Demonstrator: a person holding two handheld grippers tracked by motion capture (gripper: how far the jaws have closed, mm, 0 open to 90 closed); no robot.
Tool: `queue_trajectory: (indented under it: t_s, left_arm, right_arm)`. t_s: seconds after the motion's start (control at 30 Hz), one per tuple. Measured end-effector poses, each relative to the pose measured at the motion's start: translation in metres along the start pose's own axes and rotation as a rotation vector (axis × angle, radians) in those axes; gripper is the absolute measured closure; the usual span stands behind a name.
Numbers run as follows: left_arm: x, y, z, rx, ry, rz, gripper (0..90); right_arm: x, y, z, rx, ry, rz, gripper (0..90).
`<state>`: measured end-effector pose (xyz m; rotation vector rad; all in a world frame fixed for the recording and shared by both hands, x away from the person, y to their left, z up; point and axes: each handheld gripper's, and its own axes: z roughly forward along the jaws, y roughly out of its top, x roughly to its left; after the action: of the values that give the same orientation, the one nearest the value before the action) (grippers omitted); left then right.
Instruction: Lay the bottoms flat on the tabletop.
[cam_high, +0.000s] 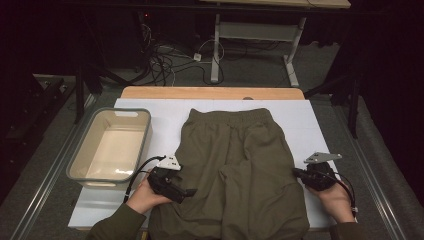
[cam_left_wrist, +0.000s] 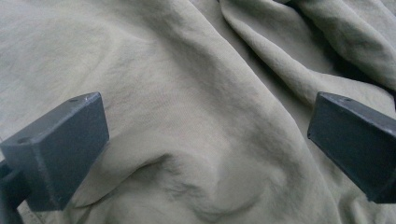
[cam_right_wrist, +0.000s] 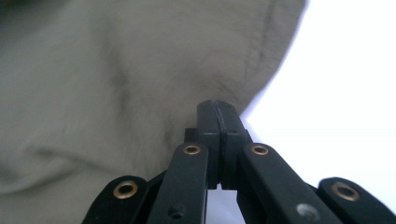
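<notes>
Olive-green trousers (cam_high: 235, 170) are spread flat across the middle and lower part of the high view, on a white sheet (cam_high: 310, 120) that covers the table, with the waistband toward the top of the frame and the legs running off the bottom edge. At lower left of that view the left gripper (cam_high: 189, 192) is held over the left edge of the cloth; in the left gripper view its jaws are seen standing wide apart, with wrinkled fabric (cam_left_wrist: 196, 140) below and between them and nothing pinched. At lower right the right gripper (cam_high: 296, 172) is set at the cloth's right edge; in the right gripper view its jaws are seen pressed together at the hem (cam_right_wrist: 233, 100), and whether cloth is caught between them cannot be told. A beige plastic tub (cam_high: 80, 172) is placed at the left of the frame, beside the trousers.
</notes>
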<state>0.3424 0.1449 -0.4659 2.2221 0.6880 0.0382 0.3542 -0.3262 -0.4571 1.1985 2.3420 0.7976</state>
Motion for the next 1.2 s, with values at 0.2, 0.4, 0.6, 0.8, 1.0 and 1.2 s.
queue_trajectory:
  t_s: [0.2,0.4,0.6,0.8,1.0,1.2]
  left_arm:
    - [0.0,0.0,0.0,0.001,-0.001,-0.001,0.0]
    - [-0.001,0.0,-0.001,-0.001,0.001,0.001,0.0]
    - [0.0,0.0,-0.001,-0.002,0.002,0.001,0.0]
    - [0.0,0.0,-0.001,-0.001,0.004,0.001,0.0]
    - [0.0,0.0,-0.001,0.0,0.006,0.0,0.0]
    - [0.0,0.0,-0.001,0.001,0.006,0.001,0.0]
  right_arm:
    - [-0.016,-0.003,0.0,0.016,-0.103,0.034,90.0]
    - [-0.02,-0.012,-0.008,-0.04,-0.018,0.104,75.8]
    - [-0.005,-0.018,-0.016,-0.03,0.035,0.101,61.9]
    - [0.004,-0.021,-0.012,-0.008,0.035,0.087,57.8]
    - [0.003,-0.02,-0.011,-0.005,0.055,0.065,77.6]
    - [0.004,-0.018,-0.011,0.001,0.066,0.047,87.4]
